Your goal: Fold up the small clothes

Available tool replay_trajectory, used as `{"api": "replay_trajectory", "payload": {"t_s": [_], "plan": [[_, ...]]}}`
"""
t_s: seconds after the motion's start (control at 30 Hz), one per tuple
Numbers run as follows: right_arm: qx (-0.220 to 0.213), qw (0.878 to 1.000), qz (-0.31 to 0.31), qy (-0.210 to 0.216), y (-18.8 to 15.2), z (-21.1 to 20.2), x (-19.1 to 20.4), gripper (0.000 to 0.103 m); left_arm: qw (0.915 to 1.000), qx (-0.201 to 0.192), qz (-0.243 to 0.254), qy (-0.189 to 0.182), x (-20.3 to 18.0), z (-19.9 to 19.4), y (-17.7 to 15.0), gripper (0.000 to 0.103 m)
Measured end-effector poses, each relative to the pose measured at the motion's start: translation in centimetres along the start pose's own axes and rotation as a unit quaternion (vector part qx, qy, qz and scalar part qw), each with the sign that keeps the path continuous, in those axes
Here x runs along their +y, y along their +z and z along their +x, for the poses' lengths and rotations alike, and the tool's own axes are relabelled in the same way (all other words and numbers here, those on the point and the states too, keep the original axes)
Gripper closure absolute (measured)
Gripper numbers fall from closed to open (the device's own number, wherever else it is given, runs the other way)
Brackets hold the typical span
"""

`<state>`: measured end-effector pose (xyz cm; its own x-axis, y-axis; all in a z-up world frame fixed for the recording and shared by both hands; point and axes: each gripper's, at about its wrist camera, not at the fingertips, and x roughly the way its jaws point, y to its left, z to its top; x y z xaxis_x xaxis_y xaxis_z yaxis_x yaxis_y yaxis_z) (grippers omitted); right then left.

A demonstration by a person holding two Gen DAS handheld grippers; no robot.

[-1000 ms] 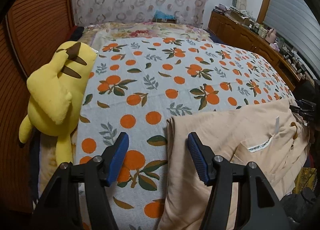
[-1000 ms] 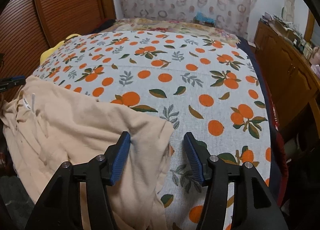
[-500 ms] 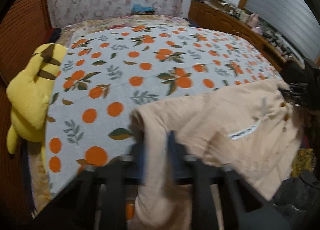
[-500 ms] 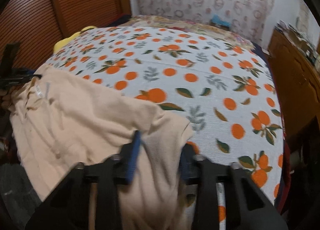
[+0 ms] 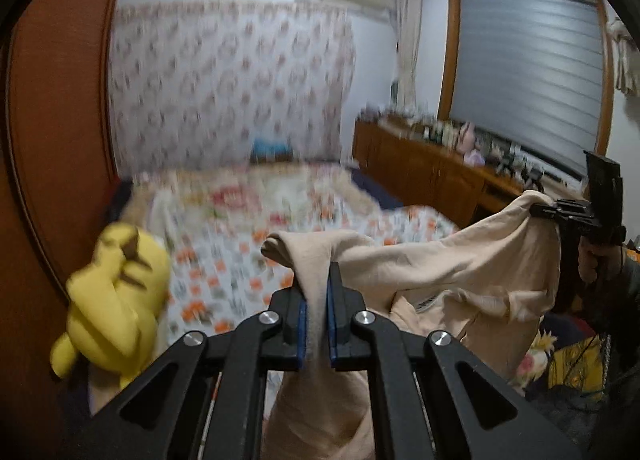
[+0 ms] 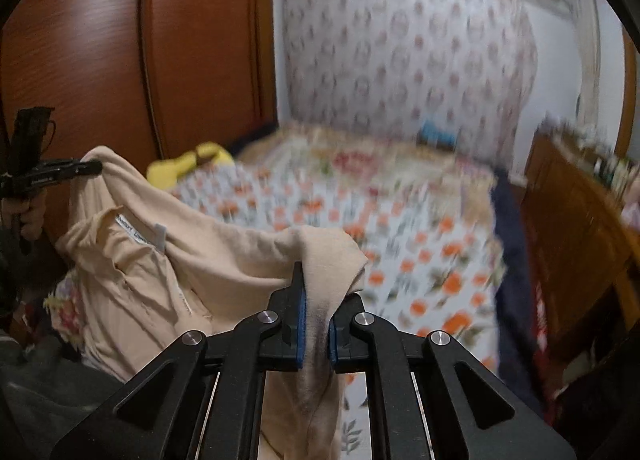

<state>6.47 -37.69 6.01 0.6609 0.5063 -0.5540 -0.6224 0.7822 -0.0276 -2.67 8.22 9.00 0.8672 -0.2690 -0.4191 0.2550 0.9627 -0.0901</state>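
We look from each wrist along its fingers, slightly downward, close over the bed [image 5: 224,260] toward the far patterned curtain [image 6: 400,60]. Both views share the bed, curtain and beige garment [image 5: 440,260].

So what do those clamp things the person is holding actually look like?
Each hand-held gripper, left and right, is matt black plastic: two angular fingers with triangular cut-outs, silver pivot bolts and blue pads inside. A dark sleeve shows at one wrist.
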Motion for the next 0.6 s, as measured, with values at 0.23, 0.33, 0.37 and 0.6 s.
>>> {"api": "replay_trajectory", "payload": {"t_s": [0.23, 0.33, 0.37, 0.6], "plan": [[-0.097, 0.994, -0.043, -0.022, 6.8, -8.5, 1.3, 0.098, 0.9964, -0.080, 0.020, 0.019, -0.2, -4.4, 6.1, 0.098], [-0.133, 0.989, -0.059, -0.036, 9.6, -11.4, 1.5, 0.098, 0.9932, -0.112, 0.021, 0.021, 0.1, -5.8, 8.9, 0.098], [-0.146, 0.987, -0.063, -0.038, 10.6, -12.3, 1.5, 0.098, 0.9920, -0.122, 0.023, 0.024, 0.1, -6.1, 9.7, 0.098], [-0.187, 0.977, -0.075, -0.070, 15.9, -14.3, 0.6, 0.098, 0.9886, -0.135, 0.021, 0.063, 2.1, -3.7, 14.2, 0.098]]}}
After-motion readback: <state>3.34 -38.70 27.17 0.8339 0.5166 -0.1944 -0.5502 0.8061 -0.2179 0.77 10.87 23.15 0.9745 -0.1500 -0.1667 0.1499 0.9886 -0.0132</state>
